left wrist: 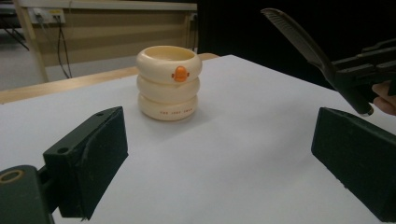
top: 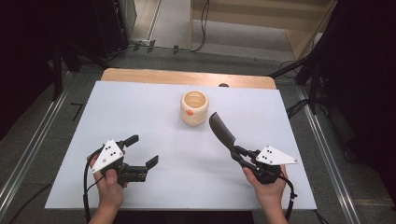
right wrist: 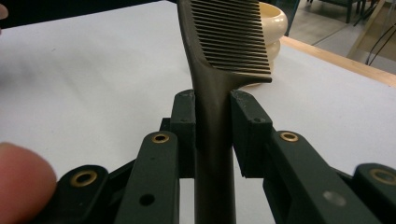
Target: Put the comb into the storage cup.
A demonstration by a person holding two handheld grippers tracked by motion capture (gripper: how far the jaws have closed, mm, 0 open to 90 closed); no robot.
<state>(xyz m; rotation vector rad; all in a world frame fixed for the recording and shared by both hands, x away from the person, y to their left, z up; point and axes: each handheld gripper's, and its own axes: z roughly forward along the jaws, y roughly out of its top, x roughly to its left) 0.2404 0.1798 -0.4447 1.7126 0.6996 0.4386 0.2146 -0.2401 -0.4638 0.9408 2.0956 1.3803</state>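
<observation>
A cream ribbed holder with an orange mark stands upright at the table's far middle, also seen as the holder ahead of the left jaws. A dark comb is held by its handle in my right gripper, its toothed end raised toward the holder. In the right gripper view the comb runs straight up between the shut jaws of the right gripper. My left gripper rests low at the front left, jaws wide apart and empty; the left gripper faces the holder.
A white sheet covers the wooden table. Cables and dark stands lie on the floor beyond the far edge. A metal rail runs along the right side.
</observation>
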